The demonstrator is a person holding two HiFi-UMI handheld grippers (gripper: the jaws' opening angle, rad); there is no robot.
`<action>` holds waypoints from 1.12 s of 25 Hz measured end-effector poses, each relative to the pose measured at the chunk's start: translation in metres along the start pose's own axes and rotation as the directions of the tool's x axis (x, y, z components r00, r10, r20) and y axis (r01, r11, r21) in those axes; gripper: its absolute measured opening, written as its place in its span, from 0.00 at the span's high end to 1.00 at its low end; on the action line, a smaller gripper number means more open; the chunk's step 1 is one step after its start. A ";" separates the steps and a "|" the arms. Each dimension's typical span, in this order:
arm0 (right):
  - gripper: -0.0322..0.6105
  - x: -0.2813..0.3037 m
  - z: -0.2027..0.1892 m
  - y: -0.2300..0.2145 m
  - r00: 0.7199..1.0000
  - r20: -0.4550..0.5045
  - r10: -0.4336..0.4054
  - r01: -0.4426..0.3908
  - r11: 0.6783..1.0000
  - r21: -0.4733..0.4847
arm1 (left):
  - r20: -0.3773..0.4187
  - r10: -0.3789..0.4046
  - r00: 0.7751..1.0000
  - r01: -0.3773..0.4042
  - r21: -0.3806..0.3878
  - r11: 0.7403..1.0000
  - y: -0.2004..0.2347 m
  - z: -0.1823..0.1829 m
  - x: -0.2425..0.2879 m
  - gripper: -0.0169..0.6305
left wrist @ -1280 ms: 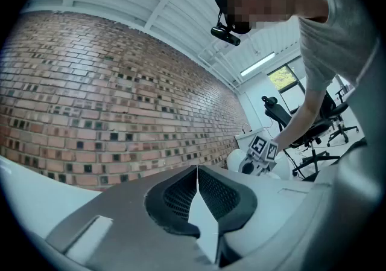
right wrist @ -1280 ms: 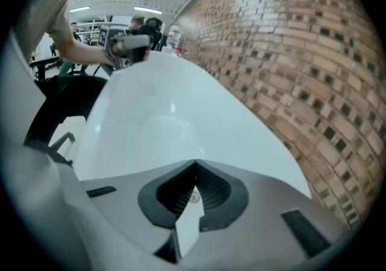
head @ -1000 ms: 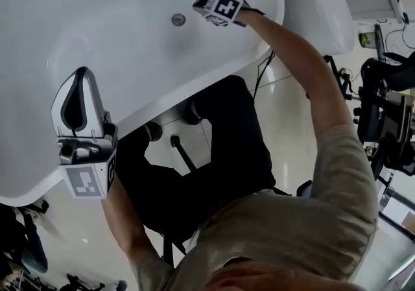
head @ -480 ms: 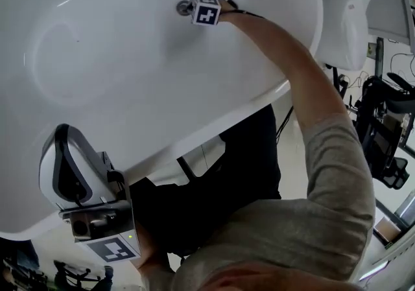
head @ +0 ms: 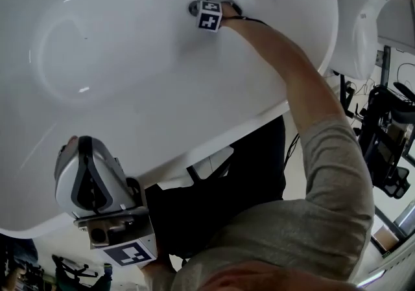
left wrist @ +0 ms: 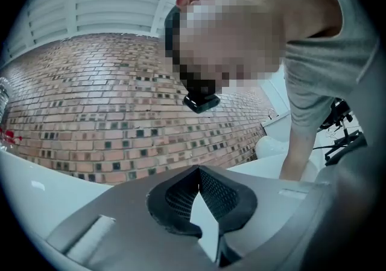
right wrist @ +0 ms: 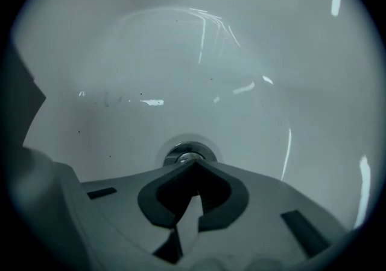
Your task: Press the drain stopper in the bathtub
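White bathtub (head: 130,56) seen from above, with a brick wall (left wrist: 90,101) behind it in the left gripper view. The chrome drain stopper (right wrist: 188,156) sits in the tub floor. The right gripper (right wrist: 194,166), jaws drawn together with nothing between them, points its tips right at the stopper's near edge. The left gripper (left wrist: 198,172), jaws likewise closed and empty, is held at the tub's near rim, well apart from the stopper.
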State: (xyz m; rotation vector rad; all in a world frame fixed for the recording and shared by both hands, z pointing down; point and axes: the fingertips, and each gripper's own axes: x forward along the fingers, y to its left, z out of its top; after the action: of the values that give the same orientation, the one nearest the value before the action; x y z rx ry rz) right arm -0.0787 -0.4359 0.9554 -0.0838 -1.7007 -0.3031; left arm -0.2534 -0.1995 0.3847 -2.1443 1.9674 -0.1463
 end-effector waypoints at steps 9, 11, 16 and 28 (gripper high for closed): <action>0.95 -0.256 0.057 -0.099 0.895 0.368 -0.253 0.122 0.931 0.344 | 0.114 0.006 0.994 -0.011 0.039 0.999 -0.002 -0.014 0.012 0.97; 0.95 -0.379 0.070 -0.107 0.760 0.520 -0.389 0.189 0.899 0.396 | 0.142 0.027 0.989 -0.034 0.046 0.998 0.007 -0.009 0.011 0.97; 0.95 -0.670 0.053 -0.024 0.345 0.711 -0.613 0.298 0.790 0.536 | 0.237 0.095 0.967 -0.118 0.084 0.989 0.031 0.073 -0.022 0.97; 0.95 -0.931 0.015 0.298 -0.183 0.763 -0.620 0.574 0.564 0.594 | 0.499 -0.062 0.864 -0.056 0.219 0.974 -0.046 0.332 -0.171 0.97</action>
State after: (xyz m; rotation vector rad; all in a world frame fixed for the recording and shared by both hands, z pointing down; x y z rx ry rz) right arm 0.1199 -0.0359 0.0853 0.8636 -3.0127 -1.1840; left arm -0.1505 0.0066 0.0876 -1.8038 1.5589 0.1693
